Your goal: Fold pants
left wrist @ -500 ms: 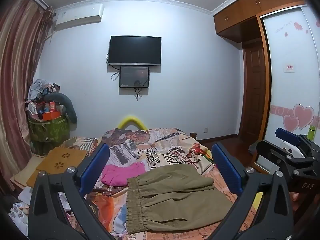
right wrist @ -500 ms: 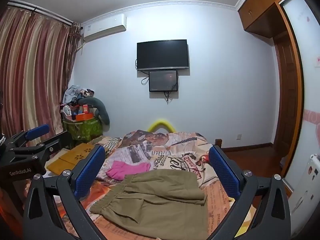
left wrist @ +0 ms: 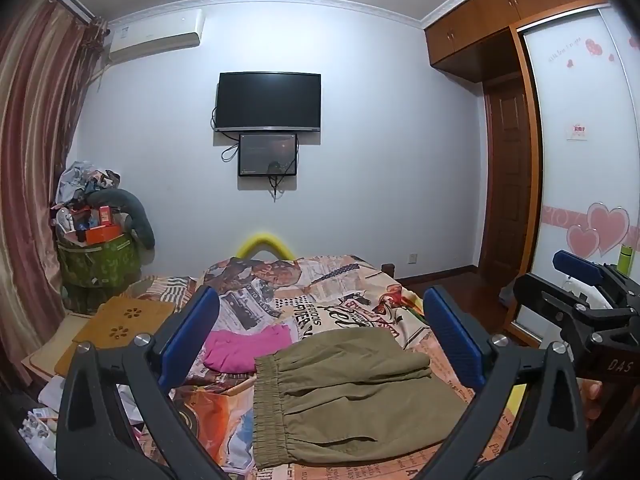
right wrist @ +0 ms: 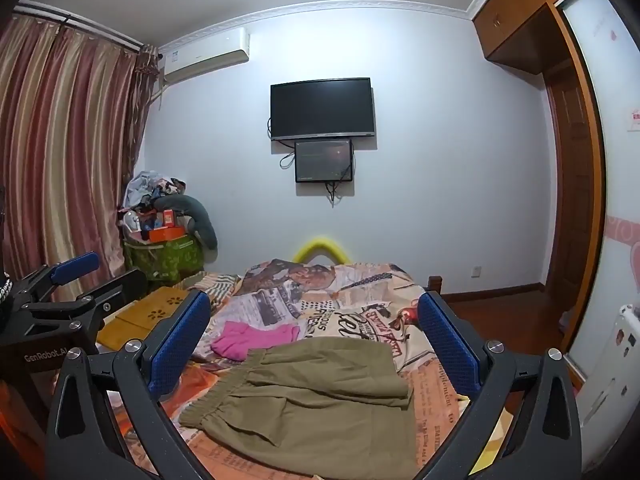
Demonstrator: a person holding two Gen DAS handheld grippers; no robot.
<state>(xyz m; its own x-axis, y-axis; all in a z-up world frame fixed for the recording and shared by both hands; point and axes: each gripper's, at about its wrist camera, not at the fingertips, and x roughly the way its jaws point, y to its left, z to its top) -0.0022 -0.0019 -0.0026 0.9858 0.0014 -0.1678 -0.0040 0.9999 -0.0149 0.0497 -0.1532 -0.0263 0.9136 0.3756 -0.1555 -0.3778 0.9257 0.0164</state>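
Observation:
Olive-green pants lie folded on the printed bedspread, elastic waistband to the left; the right wrist view shows the same pants flat on the bed. My left gripper hovers above and in front of them, wide open, nothing between its blue pads. My right gripper is likewise wide open and empty over the pants. The right gripper shows at the right edge of the left wrist view, and the left gripper at the left edge of the right wrist view.
A pink garment lies just beyond the pants. A wooden lap tray sits left of the bed, with a cluttered green basket behind it. Curtains hang left; wardrobe and door stand right. A TV hangs on the far wall.

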